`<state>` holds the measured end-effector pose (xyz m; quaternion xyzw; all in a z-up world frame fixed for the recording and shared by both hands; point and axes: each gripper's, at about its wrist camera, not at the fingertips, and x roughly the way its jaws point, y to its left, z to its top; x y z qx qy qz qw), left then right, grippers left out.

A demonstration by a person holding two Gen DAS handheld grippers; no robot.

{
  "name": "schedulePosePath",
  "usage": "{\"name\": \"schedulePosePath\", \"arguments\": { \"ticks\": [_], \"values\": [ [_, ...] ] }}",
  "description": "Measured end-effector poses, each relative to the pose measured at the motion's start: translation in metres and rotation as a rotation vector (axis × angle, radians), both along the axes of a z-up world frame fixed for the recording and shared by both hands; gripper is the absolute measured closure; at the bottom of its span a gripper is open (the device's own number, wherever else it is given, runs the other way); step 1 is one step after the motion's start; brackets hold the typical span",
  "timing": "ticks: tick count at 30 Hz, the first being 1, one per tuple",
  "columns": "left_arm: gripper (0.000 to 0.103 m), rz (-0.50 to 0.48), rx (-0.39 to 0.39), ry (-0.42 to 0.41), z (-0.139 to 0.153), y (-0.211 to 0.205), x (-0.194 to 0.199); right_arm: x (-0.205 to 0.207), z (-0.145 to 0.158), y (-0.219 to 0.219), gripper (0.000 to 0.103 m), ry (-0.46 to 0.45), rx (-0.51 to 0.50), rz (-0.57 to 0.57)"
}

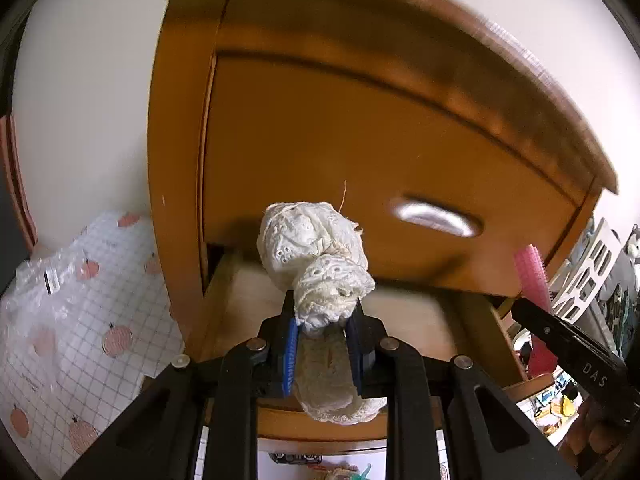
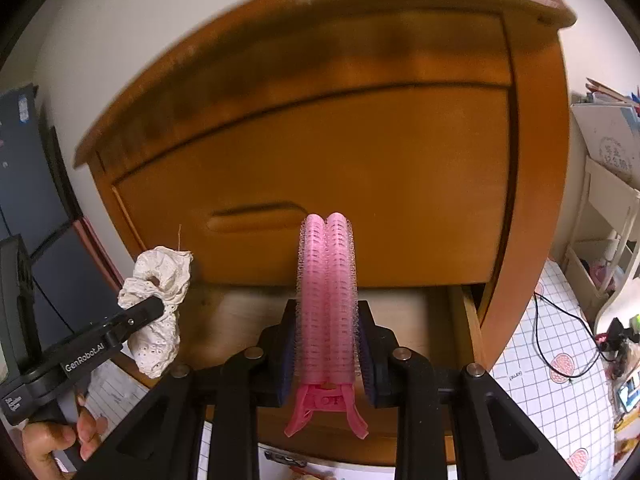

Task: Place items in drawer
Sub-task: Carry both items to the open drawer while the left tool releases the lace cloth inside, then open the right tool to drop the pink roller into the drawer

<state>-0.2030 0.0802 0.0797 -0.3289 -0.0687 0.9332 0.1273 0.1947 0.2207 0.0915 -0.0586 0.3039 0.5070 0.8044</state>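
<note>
Above the open drawer [image 1: 404,312] we carry both of the task's things, each one clamped and neither yet inside. Our left gripper [image 1: 326,320] is closed on a white lace scrunchie [image 1: 312,248], which bulges up past the fingertips and trails down between the fingers towards the camera. Our right gripper [image 2: 326,328] is closed on a pink hair-roller clip [image 2: 327,292], its twin rollers standing up along the fingers and its pink handles [image 2: 326,408] splayed out below them.

What the coming move turns on, as we judge it, is that the pale drawer floor lies forward of and below both sets of fingertips, under the closed upper drawer front [image 1: 360,152]. The clip's long axis runs along the right gripper's fingers, pointing at the cabinet [image 2: 532,160]. So it would have to tip forward and down, or drop end-first, to clear that upper front. The soft scrunchie has no real axis and should fall where it is let go. Both grippers sit about equally near the opening, the left towards its left side, the right towards its right wall [image 2: 464,320].

Much is hidden. Each gripper's frame and load cover the middle of the drawer floor, so we cannot tell whether anything already lies there. How far back the drawer reaches under the upper front stays dark. The front rim is cut off by the gripper bodies, and the upper front and its handle [image 1: 436,216] are smeared by blur. A hand [image 2: 52,440] on the left gripper's grip shows only at the corner of the right view.
</note>
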Motion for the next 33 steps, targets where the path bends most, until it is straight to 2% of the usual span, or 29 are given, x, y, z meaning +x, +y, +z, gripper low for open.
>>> {"name": "schedulePosePath", "arguments": {
  "ticks": [5, 8, 11, 17, 21, 25, 27, 29, 33],
  "values": [
    [0.076, 0.0, -0.019, -0.04, -0.01, 0.005, -0.012, 0.003, -0.008, 0.014, 0.075, 0.001, -0.056, 0.011],
    [0.065, 0.003, -0.02, -0.048, -0.011, 0.005, -0.014, 0.001, -0.011, 0.022, 0.074, -0.012, -0.088, 0.013],
    [0.048, 0.005, -0.013, -0.061, -0.013, 0.003, -0.017, 0.0, -0.013, 0.026, 0.072, -0.011, -0.103, -0.009],
    [0.039, 0.017, -0.027, -0.067, -0.01, -0.001, -0.019, 0.004, -0.011, 0.028, 0.052, -0.006, -0.111, -0.023],
    [0.025, 0.042, -0.032, -0.072, -0.011, -0.004, -0.007, -0.001, -0.01, 0.023, 0.043, -0.009, -0.11, -0.027],
    [0.016, 0.07, -0.039, -0.06, -0.008, -0.008, -0.007, -0.005, -0.01, -0.008, 0.034, -0.035, -0.115, -0.031],
    [0.008, 0.089, -0.05, -0.048, -0.01, -0.011, 0.004, -0.006, -0.008, -0.009, 0.022, -0.037, -0.115, -0.039],
    [0.002, 0.106, -0.061, -0.03, -0.005, -0.015, 0.011, -0.008, -0.01, -0.011, 0.017, -0.032, -0.114, -0.035],
    [0.0, 0.13, -0.09, -0.007, -0.005, -0.017, 0.011, -0.012, -0.009, -0.016, 0.0, -0.047, -0.119, -0.033]
  ]
}}
